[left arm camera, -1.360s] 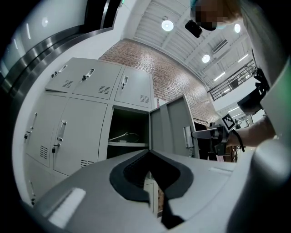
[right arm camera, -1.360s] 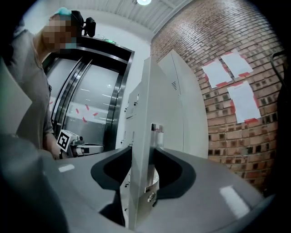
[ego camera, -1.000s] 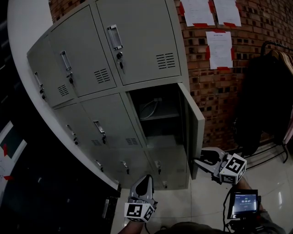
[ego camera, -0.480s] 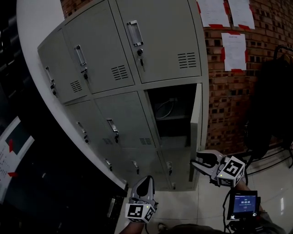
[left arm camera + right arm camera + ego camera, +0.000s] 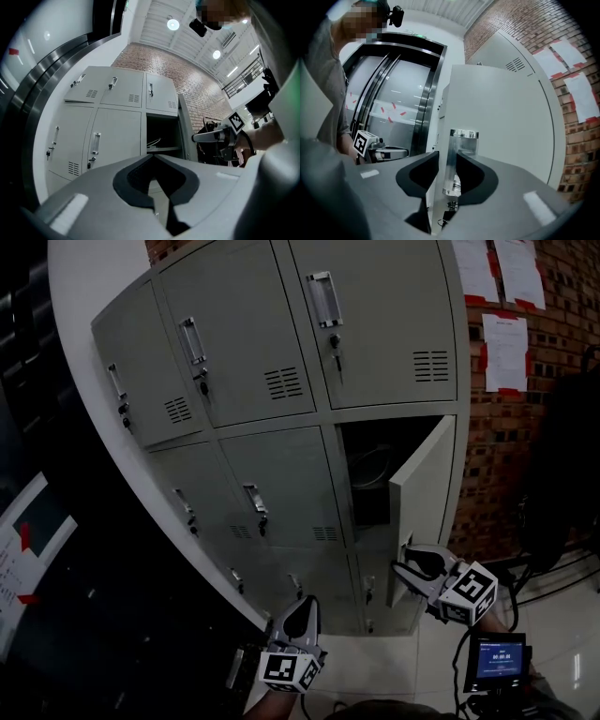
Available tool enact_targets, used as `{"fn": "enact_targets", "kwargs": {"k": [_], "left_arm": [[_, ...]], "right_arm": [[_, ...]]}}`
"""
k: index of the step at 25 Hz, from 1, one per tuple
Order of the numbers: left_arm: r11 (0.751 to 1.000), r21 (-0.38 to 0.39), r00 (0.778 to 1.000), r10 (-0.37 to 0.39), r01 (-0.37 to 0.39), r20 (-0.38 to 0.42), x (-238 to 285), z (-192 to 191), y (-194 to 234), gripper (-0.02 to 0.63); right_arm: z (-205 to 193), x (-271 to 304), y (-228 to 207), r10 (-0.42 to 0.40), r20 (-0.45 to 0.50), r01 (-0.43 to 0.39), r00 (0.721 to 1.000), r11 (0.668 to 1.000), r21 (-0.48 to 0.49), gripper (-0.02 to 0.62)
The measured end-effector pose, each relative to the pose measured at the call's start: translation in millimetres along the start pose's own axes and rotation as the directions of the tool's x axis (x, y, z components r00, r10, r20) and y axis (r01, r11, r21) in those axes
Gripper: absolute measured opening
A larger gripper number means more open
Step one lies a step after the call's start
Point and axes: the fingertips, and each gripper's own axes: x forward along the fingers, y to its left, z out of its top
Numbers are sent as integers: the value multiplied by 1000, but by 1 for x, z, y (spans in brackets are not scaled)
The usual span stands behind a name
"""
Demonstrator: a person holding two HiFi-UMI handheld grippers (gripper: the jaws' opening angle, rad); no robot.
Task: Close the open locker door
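A big grey locker block (image 5: 281,427) fills the head view. One locker door (image 5: 424,491) at about 3 o'clock stands partly open. It swings out from the right side, and the dark space (image 5: 366,486) behind it shows a thin curved wire.

The right hand-held gripper (image 5: 405,570) is at about 4 o'clock, touching the bottom corner of the open door. In the right gripper view its jaws pinch the shiny metal handle (image 5: 461,140) at the door's edge.

The left hand-held gripper (image 5: 298,611) is low, at about 6 o'clock, apart from the lockers. Its jaws are pressed together with nothing between them.

A brick wall (image 5: 487,484) with white papers (image 5: 506,352) stands at 2 o'clock. A small lit screen (image 5: 497,660) sits at 5 o'clock.
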Motion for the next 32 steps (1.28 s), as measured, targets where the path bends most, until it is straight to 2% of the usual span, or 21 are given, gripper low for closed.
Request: {"fn": "enact_targets", "kwargs": {"k": [13, 23, 32], "left_arm": [[999, 10, 999, 34, -34, 3, -4, -7, 72, 2], [996, 13, 996, 90, -90, 13, -13, -1, 119, 2], [990, 7, 990, 138, -138, 26, -20, 0, 154, 2]], "right_arm": [[-8, 77, -27, -171, -22, 171, 985, 985, -8, 121], [-16, 128, -67, -312, -45, 313, 949, 950, 15, 105], [-23, 158, -98, -397, -67, 399, 915, 917, 16, 98]]}}
